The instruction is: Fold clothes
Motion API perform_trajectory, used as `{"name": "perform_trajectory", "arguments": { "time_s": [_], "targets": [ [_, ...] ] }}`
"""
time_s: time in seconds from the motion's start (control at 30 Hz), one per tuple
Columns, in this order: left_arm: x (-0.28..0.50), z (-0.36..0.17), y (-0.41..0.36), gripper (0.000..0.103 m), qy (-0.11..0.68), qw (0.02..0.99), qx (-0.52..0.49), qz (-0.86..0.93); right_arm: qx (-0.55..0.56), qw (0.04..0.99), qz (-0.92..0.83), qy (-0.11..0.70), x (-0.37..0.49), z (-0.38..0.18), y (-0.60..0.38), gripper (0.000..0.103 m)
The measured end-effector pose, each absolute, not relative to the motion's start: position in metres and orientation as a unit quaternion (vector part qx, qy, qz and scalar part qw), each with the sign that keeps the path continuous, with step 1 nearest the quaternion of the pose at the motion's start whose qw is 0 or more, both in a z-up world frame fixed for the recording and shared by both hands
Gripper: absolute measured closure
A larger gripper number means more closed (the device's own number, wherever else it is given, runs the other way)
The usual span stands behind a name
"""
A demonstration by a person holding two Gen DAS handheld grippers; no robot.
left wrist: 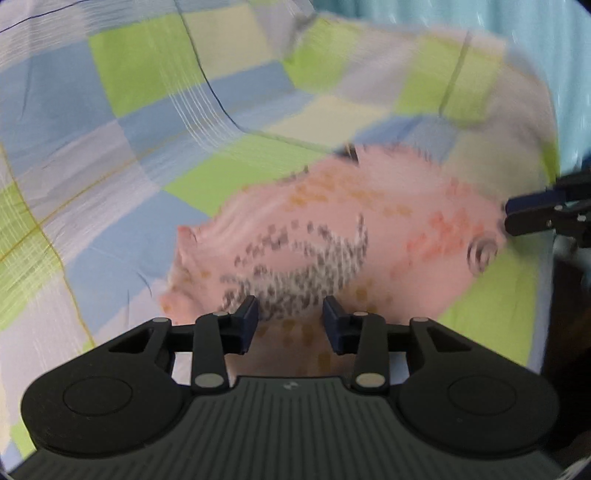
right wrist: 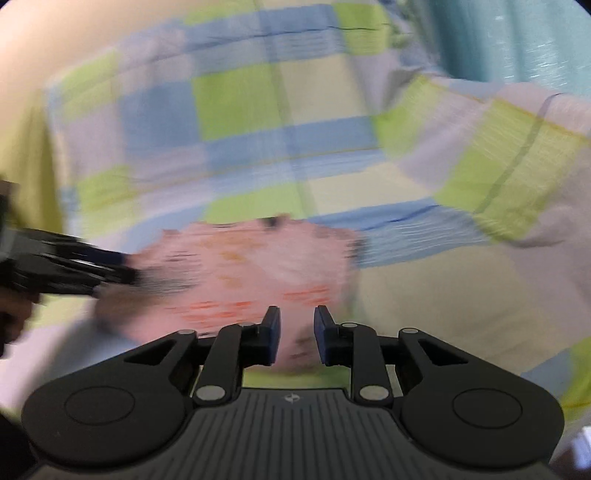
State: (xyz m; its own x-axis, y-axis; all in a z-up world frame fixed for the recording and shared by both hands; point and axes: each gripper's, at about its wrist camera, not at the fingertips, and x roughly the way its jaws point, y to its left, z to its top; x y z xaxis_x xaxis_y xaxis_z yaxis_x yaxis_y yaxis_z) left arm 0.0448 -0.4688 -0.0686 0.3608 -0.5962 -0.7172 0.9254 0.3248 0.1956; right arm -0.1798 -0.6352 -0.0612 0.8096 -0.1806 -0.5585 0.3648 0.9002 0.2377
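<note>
Item: pink garment (left wrist: 332, 236), printed with grey, orange and red speckled patches. It lies spread on a checked bedsheet (left wrist: 147, 110) of blue, green, pale yellow and lilac squares, which serves as the landmark here; the garment sits on the sheet's near part, with the sheet rising in folds beyond it. A teal curtain (left wrist: 480, 18) hangs past the sheet's far edge.

Item: left claw (left wrist: 291, 314). Its jaws stand partly apart over the near edge of the garment; pink cloth shows in the gap, but the blue fingertips (left wrist: 251, 314) are not seen pressing on it, and whether cloth is gripped cannot be told. In the right wrist view this claw (right wrist: 125, 273) comes in from the left, its tip at the garment's (right wrist: 258, 266) left edge.

Item: right claw (right wrist: 297, 321). Jaws narrowly apart above the garment's near edge, cloth visible between them, no clear pinch. In the left wrist view it (left wrist: 511, 218) sits at the garment's right edge.

Note: both views are blurred.
</note>
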Motion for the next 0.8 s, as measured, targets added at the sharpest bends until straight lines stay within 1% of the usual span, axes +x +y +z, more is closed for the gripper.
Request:
{"name": "perform_trajectory", "arguments": {
  "time_s": [0.07, 0.1, 0.13, 0.17, 0.23, 0.3, 0.37, 0.43, 0.53, 0.57, 0.6, 0.67, 0.73, 0.77, 0.8],
  "targets": [
    [0.049, -0.069, -0.468, 0.067, 0.276, 0.775, 0.302, -0.481, 0.159, 0.928, -0.141, 0.305, -0.171, -0.069, -0.632, 0.076],
    [0.052, -0.069, -0.468, 0.066, 0.278, 0.782, 0.299, -0.471, 0.163, 0.921, -0.148, 0.321, -0.171, -0.073, -0.636, 0.078],
    [0.053, -0.069, -0.467, 0.065, 0.274, 0.786, 0.304, -0.464, 0.175, 0.918, -0.154, 0.321, -0.174, -0.075, -0.642, 0.082],
    [0.053, -0.069, -0.467, 0.064, 0.270, 0.790, 0.308, -0.456, 0.177, 0.915, -0.170, 0.319, -0.177, -0.075, -0.645, 0.082],
    [0.051, -0.066, -0.467, 0.066, 0.261, 0.794, 0.316, -0.448, 0.178, 0.910, -0.206, 0.313, -0.184, -0.072, -0.652, 0.071],
    [0.045, -0.061, -0.467, 0.068, 0.245, 0.796, 0.318, -0.453, 0.182, 0.914, -0.214, 0.291, -0.191, -0.067, -0.655, 0.071],
    [0.039, -0.059, -0.470, 0.067, 0.247, 0.785, 0.306, -0.479, 0.196, 0.926, -0.184, 0.265, -0.193, -0.062, -0.652, 0.071],
    [0.033, -0.061, -0.475, 0.067, 0.250, 0.772, 0.309, -0.497, 0.187, 0.934, -0.156, 0.262, -0.186, -0.061, -0.643, 0.071],
    [0.031, -0.072, -0.482, 0.067, 0.249, 0.762, 0.339, -0.493, 0.213, 0.927, -0.126, 0.281, -0.171, -0.072, -0.644, 0.071],
    [0.036, -0.073, -0.479, 0.066, 0.255, 0.766, 0.330, -0.489, 0.226, 0.920, -0.124, 0.295, -0.167, -0.077, -0.648, 0.074],
    [0.042, -0.073, -0.477, 0.064, 0.260, 0.771, 0.321, -0.485, 0.239, 0.917, -0.131, 0.293, -0.167, -0.078, -0.655, 0.082],
    [0.052, -0.074, -0.471, 0.063, 0.271, 0.782, 0.302, -0.473, 0.251, 0.912, -0.155, 0.285, -0.169, -0.078, -0.667, 0.089],
    [0.060, -0.074, -0.466, 0.063, 0.277, 0.789, 0.287, -0.467, 0.239, 0.904, -0.196, 0.295, -0.168, -0.079, -0.676, 0.081],
    [0.060, -0.071, -0.465, 0.063, 0.272, 0.795, 0.287, -0.460, 0.246, 0.902, -0.203, 0.290, -0.169, -0.079, -0.682, 0.082],
    [0.061, -0.069, -0.463, 0.067, 0.268, 0.801, 0.286, -0.454, 0.255, 0.901, -0.208, 0.283, -0.170, -0.079, -0.687, 0.079]
  ]
}}
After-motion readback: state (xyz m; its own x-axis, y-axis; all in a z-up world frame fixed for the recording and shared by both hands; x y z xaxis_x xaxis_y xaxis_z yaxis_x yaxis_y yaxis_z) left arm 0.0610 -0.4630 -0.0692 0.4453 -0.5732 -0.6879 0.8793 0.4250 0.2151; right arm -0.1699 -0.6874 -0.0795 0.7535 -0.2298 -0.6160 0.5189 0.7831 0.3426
